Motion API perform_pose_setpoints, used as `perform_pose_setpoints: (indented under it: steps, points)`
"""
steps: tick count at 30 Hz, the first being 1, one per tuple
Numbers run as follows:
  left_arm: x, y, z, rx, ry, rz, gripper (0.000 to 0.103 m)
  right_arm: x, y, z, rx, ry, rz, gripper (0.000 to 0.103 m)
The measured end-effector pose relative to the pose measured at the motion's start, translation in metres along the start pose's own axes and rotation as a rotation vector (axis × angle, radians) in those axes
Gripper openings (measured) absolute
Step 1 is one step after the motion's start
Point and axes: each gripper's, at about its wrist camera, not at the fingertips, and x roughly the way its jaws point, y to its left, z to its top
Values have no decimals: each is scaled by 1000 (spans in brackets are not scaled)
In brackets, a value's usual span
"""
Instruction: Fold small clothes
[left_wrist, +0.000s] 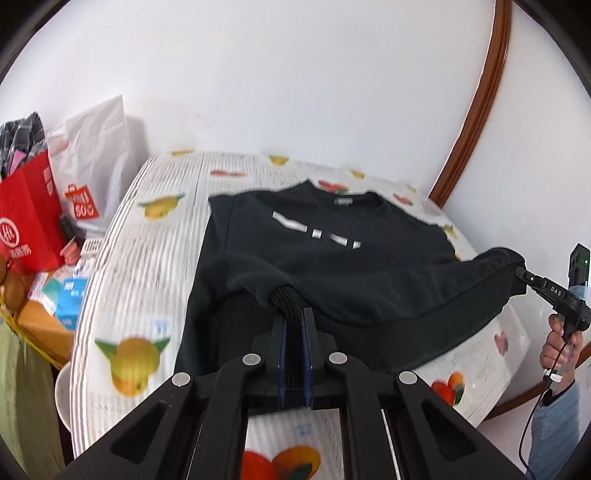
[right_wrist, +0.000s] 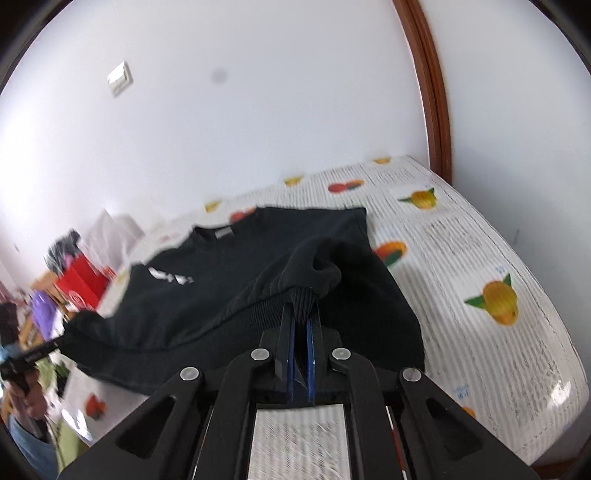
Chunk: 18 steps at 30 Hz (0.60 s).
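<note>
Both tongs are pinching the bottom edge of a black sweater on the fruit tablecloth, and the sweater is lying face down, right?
Not quite: the sweater lies face up. The left wrist view shows its white chest print. Both tongs, left and right, do pinch its ribbed bottom edge on the fruit tablecloth.

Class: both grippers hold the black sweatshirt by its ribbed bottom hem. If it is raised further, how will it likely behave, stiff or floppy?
Probably floppy: the black sweatshirt already sags between the left gripper and right gripper. Likely fairly thick, since its ribbed hem bunches into bulky folds. It may drag rather than slide on the tablecloth, though that is uncertain.
</note>
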Motion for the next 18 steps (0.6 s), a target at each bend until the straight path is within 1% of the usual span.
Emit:
perform_pose_setpoints:
  steps: [2,6,9,18]
  points:
    - [2,0,10,1,-13,4,7,0,5,12,-4,-14,-1,5]
    - [11,8,30,-30,-35,1,7,8,8,33,19,-22,4,5]
    - [21,11,41,-17,-40,36,7,21,9,47,36,-24,7,5]
    - [64,27,62,-44,-1,70,7,79,4,70,50,18,-27,5]
